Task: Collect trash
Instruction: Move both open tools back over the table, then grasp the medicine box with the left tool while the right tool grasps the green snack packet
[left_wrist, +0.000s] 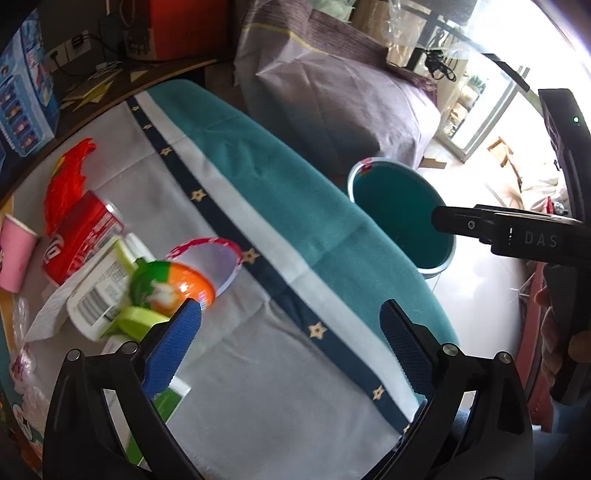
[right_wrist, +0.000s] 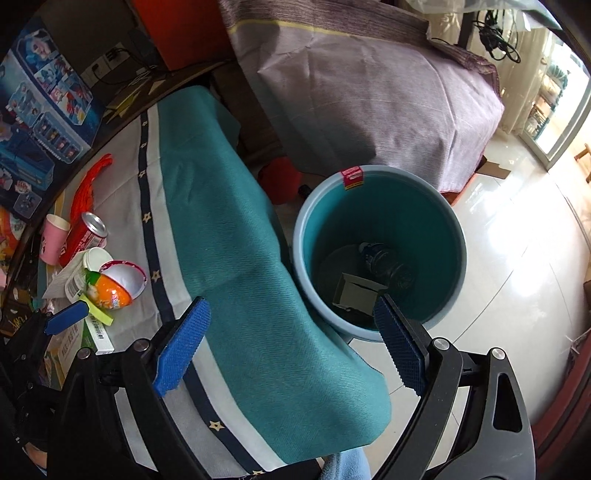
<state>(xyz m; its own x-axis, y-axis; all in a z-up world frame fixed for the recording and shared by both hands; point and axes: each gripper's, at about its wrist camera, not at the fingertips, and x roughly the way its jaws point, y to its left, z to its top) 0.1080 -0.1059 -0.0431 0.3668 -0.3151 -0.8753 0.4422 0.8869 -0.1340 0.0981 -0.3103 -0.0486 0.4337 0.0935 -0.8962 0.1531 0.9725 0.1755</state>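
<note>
The left hand-held gripper (left_wrist: 290, 325) is held above the table (left_wrist: 229, 369), which is covered with a grey and teal cloth with a dark star band. Its blue pads are spread wide and nothing is seen between them. The right hand-held gripper (right_wrist: 291, 332) is held over the table edge and the teal bin (right_wrist: 380, 236), also spread wide and empty; the last widening of both has almost finished.

The trash is gathered at the left of the table. A red can (left_wrist: 79, 236) is lying on its side, near a pink paper cup (left_wrist: 14, 254) at the far left. A red crumpled wrapper (left_wrist: 68, 181) is lying just beyond the can. Nearer, an orange and green plastic egg half (left_wrist: 173, 288) is resting beside a clear half with a red rim (left_wrist: 214, 258). A white container with a barcode (left_wrist: 92, 306) is touching the egg.

The bin is standing on the floor (right_wrist: 517, 280) at the right of the table. Inside it, a dark bottle (right_wrist: 384, 262) and what is probably a small dark carton (right_wrist: 354, 295) are seen at the bottom.
</note>
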